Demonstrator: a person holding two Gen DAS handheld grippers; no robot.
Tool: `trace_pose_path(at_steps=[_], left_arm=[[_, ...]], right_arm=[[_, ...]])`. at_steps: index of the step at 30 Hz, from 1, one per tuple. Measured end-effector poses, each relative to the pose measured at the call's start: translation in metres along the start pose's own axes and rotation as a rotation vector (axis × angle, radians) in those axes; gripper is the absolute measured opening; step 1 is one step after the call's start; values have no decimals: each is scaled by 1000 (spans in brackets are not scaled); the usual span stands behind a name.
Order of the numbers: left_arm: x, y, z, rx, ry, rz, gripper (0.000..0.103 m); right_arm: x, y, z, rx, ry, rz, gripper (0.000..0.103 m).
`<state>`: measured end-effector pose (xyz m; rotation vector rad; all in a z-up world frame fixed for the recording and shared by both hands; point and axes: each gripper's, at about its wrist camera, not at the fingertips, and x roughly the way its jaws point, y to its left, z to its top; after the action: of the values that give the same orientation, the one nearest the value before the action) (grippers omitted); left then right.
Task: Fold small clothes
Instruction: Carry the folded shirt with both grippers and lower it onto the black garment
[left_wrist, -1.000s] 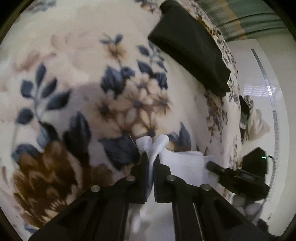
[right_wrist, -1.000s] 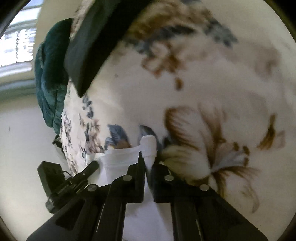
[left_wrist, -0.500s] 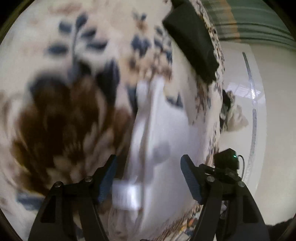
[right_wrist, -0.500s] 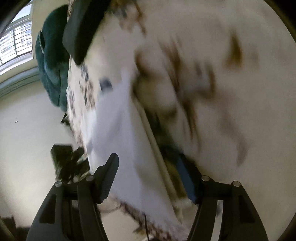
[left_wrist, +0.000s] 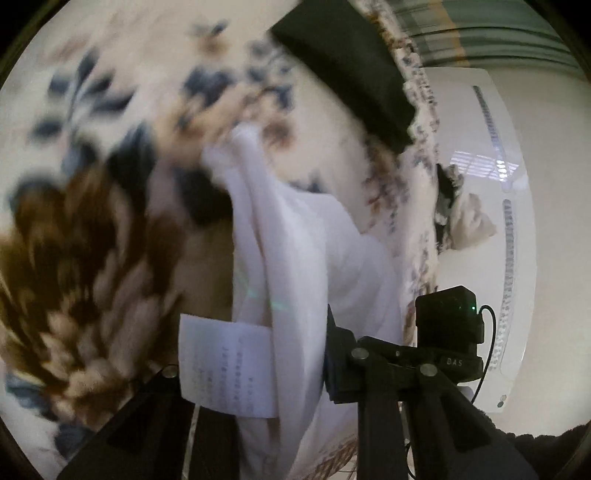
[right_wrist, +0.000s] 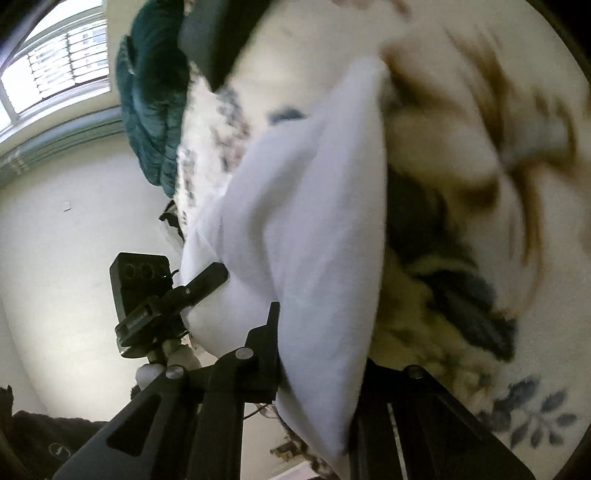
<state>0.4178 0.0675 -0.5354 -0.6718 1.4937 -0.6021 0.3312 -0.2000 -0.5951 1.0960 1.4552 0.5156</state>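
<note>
Left tongs (left_wrist: 255, 369) & right tongs (right_wrist: 317, 373) both spread wide, white cotton garment (left_wrist: 295, 258) draped between fingers, over floral fleece blanket (left_wrist: 92, 221).

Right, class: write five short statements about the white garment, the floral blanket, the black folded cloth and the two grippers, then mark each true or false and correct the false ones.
1. The white cotton garment lies on a plain grey sheet. False: it lies on a floral fleece blanket.
2. A printed white care label shows on the garment. True.
3. The left gripper is open around the garment. True.
4. The black folded cloth lies on top of the white garment. False: it lies apart, near the blanket's edge.
5. The right gripper is shut tight. False: its jaws are spread.
</note>
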Motion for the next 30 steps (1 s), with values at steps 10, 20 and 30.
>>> trace_pose_path(at_steps=[10, 20, 30], left_arm=[[-27, -109, 153, 135, -170, -72, 18], [48, -90, 323, 154, -192, 43, 20], [45, -121, 296, 295, -294, 482, 55]], right_arm=[[-92, 127, 153, -213, -133, -19, 13], [-72, 133, 355, -251, -152, -141, 13], [-70, 139, 347, -319, -251, -680, 90]])
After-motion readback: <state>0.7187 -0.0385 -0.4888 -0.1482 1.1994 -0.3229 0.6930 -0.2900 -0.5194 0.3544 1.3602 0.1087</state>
